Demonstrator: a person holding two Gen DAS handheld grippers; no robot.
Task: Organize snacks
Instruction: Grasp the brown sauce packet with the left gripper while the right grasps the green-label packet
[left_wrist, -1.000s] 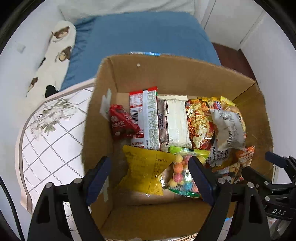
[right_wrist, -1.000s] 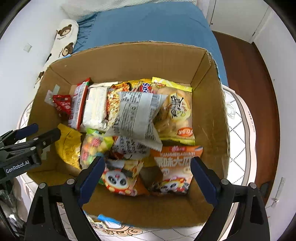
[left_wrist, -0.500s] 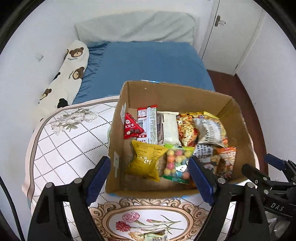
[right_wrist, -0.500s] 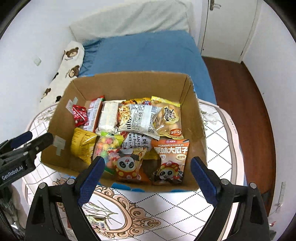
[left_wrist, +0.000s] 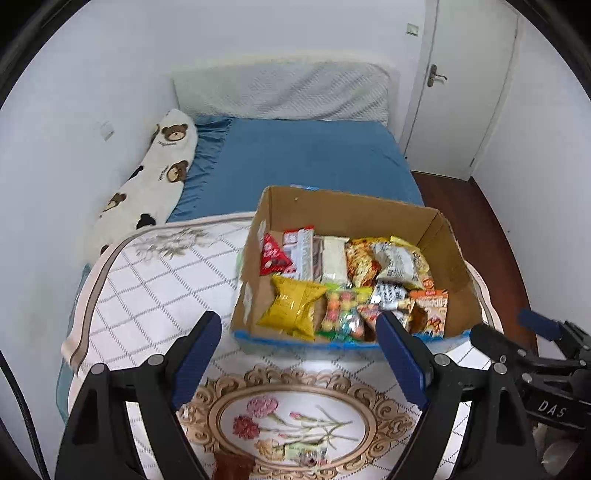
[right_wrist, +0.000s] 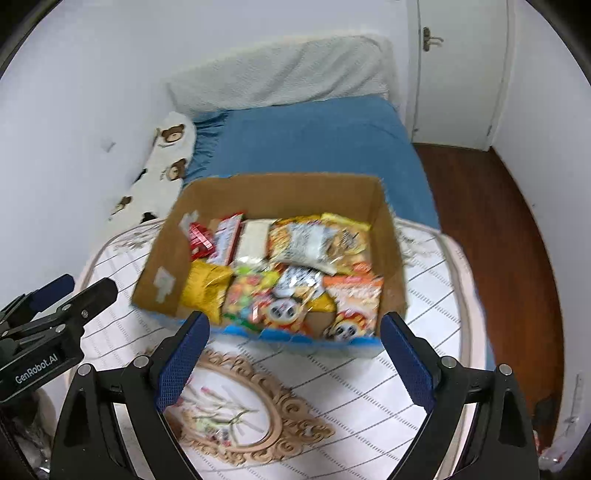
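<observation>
The cardboard box (left_wrist: 354, 216) sits on a white quilted cover (left_wrist: 155, 280) with a grid pattern and a flower medallion (left_wrist: 295, 424) framed in tan scrollwork, at the foot of a bed with a blue sheet (left_wrist: 306, 158). The box's long axis runs left to right across the scene, its open top facing up and its near edge trimmed with blue tape. Inside, the snacks are packed in two rough rows: at the far left a red packet (left_wrist: 272, 254) leans against the left wall, next to it a red-and-white wrapper (left_wrist: 301, 251) and a pale cream one (left_wrist: 334, 258), both lying with their long sides running near to far. In the near row a yellow bag (left_wrist: 293, 308) lies at the left, then a clear bag of coloured candy balls (left_wrist: 343, 310), then orange packs with panda faces (right_wrist: 351, 306) at the right (their lettering is too blurred to read). A grey-and-white pouch (left_wrist: 397, 260) rests on top of the far right packs. The left gripper (left_wrist: 299, 354) hangs over the cover just near of the box with its blue-padded fingers apart and nothing between them; the right gripper (right_wrist: 295, 354) does likewise, fingers wide and empty. Readable writing is only on the tools: "DAS" on the right one as seen from the left view, "GenRobot.AI" on the left one as seen from the right view. A bear-print bolster (left_wrist: 159, 173) lies along the left wall, and a white door (left_wrist: 465, 88) stands at the far right.
</observation>
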